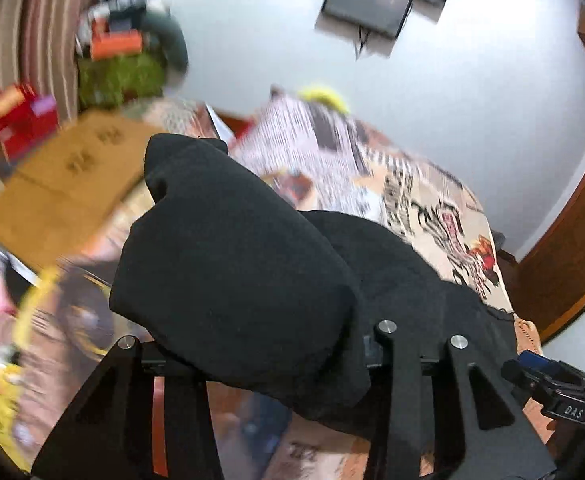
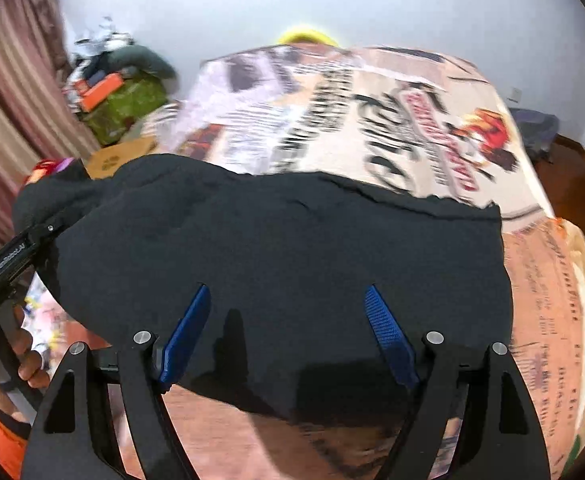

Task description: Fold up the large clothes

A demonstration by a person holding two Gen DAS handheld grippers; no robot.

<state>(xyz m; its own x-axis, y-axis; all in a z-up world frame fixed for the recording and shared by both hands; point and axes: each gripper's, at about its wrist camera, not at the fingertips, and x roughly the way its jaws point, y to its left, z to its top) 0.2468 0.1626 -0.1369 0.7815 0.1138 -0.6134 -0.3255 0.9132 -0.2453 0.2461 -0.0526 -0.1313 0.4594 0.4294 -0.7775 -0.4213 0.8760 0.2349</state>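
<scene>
Bed carries a printed cover, cream and orange with black lettering; it fills the middle and right of both views. Black garment lies across the near part of the bed, its far edge running across the frame centre in the right wrist view.

Surroundings: striped curtain at upper left; a clutter pile with a green bag and an orange box beside it; a brown cardboard sheet at left. Much of the background is motion-blurred.

Left wrist view only: a dark wall-mounted screen at top, and wooden trim at right. A raised fold of the garment bulks up in front of the lens and hides the left gripper; its fingers are covered, so how far apart they stand cannot be told. The fold drapes over the frame.

Right wrist view only: the right gripper with blue fingers spread wide above the cloth, holding nothing. At lower left, a hand grips the other gripper's handle, and the garment's left end lifts toward it.
</scene>
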